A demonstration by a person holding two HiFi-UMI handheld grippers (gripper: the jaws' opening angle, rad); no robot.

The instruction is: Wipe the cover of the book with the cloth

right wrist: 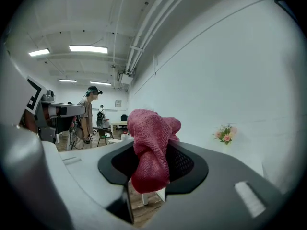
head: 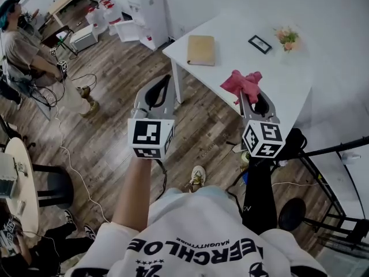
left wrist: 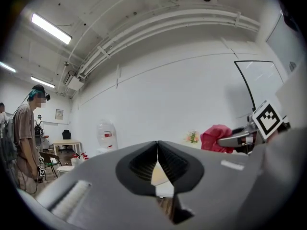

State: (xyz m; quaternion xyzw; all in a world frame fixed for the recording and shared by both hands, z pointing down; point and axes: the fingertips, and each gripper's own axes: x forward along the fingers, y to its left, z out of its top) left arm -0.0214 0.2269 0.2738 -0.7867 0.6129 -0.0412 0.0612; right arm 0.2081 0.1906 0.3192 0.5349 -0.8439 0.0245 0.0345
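My right tool grips the soft, limp cloth by a bunched fold, my left tool is closed and empty, and the stiff book lying flat near the desk corner may slide, I judge

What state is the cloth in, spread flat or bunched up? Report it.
Bunched up: the red cloth hangs in a crumpled wad, clamped between the jaws of the right gripper.
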